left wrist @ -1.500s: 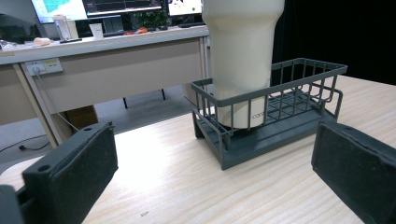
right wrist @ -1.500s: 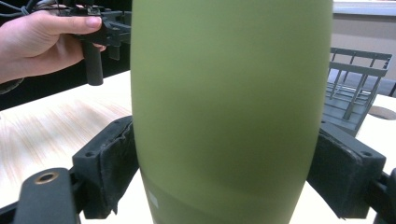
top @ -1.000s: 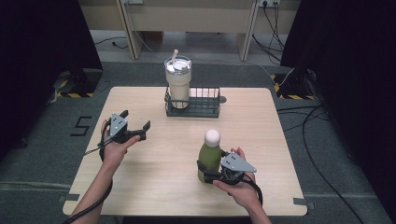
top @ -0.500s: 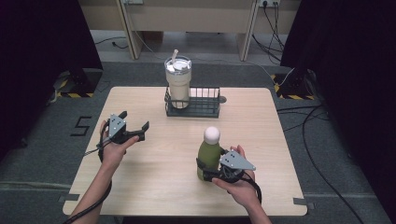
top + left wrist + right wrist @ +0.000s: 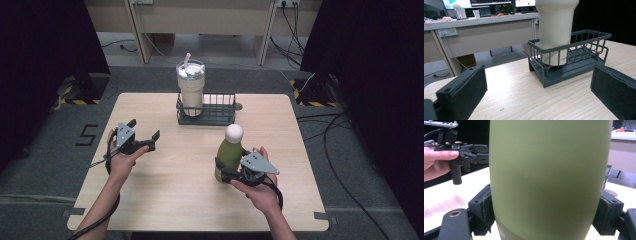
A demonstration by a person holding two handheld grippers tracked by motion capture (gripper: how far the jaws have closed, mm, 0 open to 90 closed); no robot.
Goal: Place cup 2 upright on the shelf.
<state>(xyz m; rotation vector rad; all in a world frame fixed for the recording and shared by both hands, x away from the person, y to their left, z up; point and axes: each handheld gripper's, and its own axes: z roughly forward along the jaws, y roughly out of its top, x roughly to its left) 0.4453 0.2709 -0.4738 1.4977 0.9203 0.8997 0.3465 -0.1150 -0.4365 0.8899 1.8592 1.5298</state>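
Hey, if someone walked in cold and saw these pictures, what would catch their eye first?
Probably the olive-green bottle with a white round cap, upright near the front right of the light wooden table, clamped by the right gripper. Next, the tall cream tumbler with a straw standing in the dark wire basket at the far edge, while the left gripper hovers open.

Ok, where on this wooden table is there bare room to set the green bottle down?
The wooden table is bare along its near edge, between the two hands, and to the right of the dark wire basket. The basket's right half is empty beside the cream tumbler. It is crowded around the right gripper, shut on the green bottle with the white cap.
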